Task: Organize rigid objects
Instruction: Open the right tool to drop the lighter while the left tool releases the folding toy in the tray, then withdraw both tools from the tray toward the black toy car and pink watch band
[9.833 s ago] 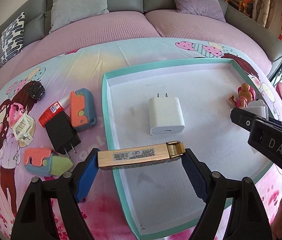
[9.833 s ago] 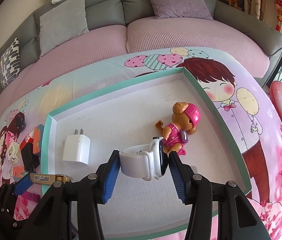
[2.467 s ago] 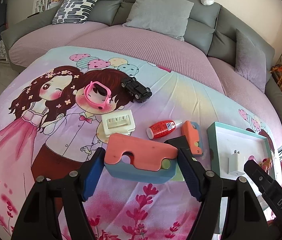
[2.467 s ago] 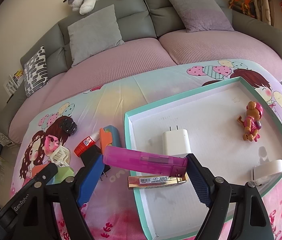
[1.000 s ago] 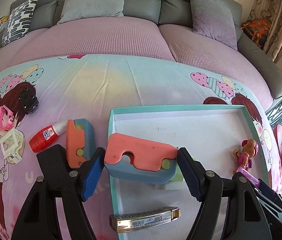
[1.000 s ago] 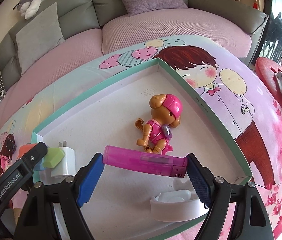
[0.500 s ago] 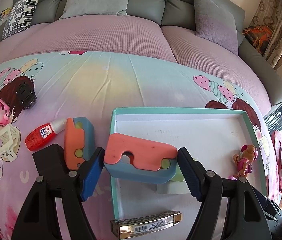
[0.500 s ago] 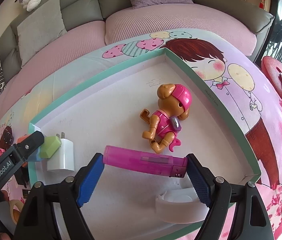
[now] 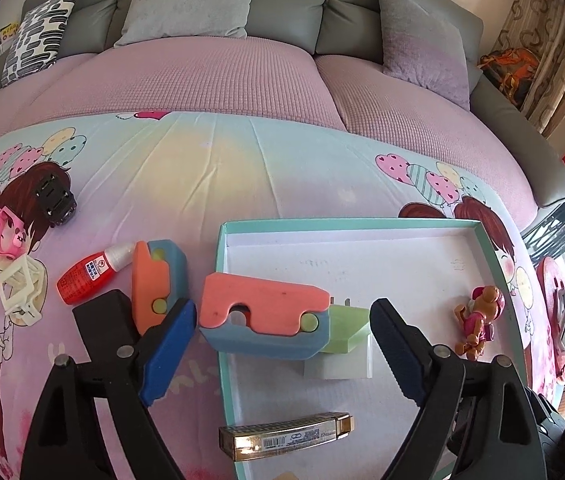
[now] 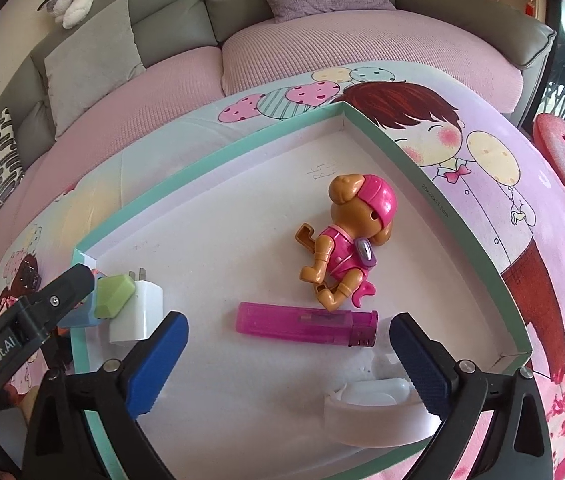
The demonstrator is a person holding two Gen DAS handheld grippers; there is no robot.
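Your left gripper (image 9: pixel 282 344) has its fingers apart, and the orange-and-blue block (image 9: pixel 264 328) sits between them, touching neither. It seems to lie across the left wall of the teal tray (image 9: pixel 486 248) and lean on the white charger (image 9: pixel 338 364). It could tip back out onto the bed (image 9: pixel 210 168) if you pull away carelessly.

Your right gripper (image 10: pixel 286 356) is also spread wide; the pink lighter (image 10: pixel 306 324) lies free on the tray floor near the right corner, just beside the toy dog (image 10: pixel 346 240). The white band (image 10: pixel 378 412) is partly hidden behind the right finger. The charger is mostly covered too.
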